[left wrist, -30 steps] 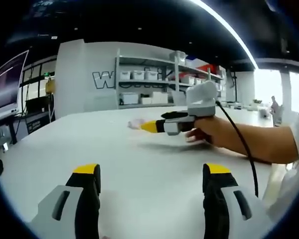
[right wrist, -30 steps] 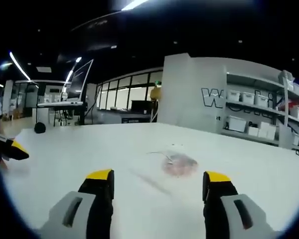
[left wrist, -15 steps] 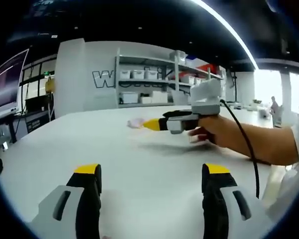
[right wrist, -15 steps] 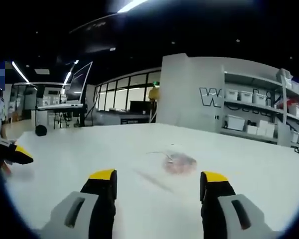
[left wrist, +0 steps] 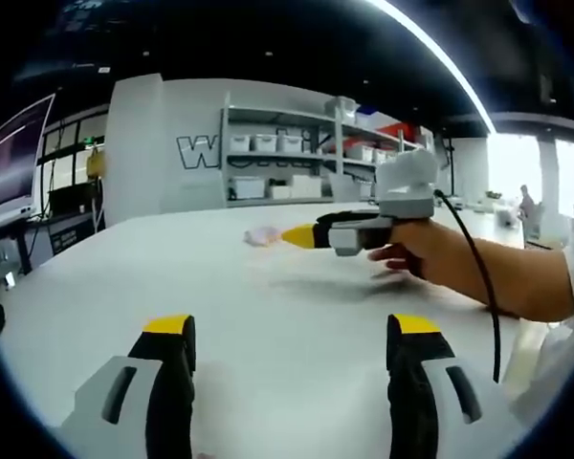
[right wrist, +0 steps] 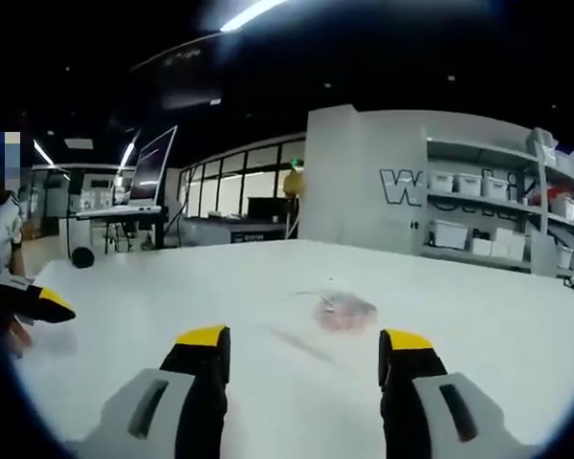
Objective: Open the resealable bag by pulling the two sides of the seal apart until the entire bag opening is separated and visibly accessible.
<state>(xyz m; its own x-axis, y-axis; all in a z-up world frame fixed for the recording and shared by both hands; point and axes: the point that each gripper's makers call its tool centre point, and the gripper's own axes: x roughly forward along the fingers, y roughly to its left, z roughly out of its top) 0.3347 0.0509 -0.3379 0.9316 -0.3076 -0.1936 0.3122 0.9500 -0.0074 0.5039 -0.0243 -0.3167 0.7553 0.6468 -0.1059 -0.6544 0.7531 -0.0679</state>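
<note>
A small clear resealable bag with pinkish contents lies flat on the white table, ahead of my right gripper, whose yellow-tipped jaws stand open above the table with nothing between them. In the left gripper view the same bag shows as a small pale patch far across the table, just beyond the tip of the right gripper, which a hand holds above the table. My left gripper is open and empty, well short of the bag. Its yellow tip peeks in at the left of the right gripper view.
The white table stretches wide around the bag. A black cable trails from the right gripper along the person's arm. Shelving with white bins stands behind the table, and desks with a monitor stand at the far left.
In the left gripper view the hand-held right gripper has risen slightly and drifted right. The right gripper's jaws have narrowed a little. The bag has not moved.
</note>
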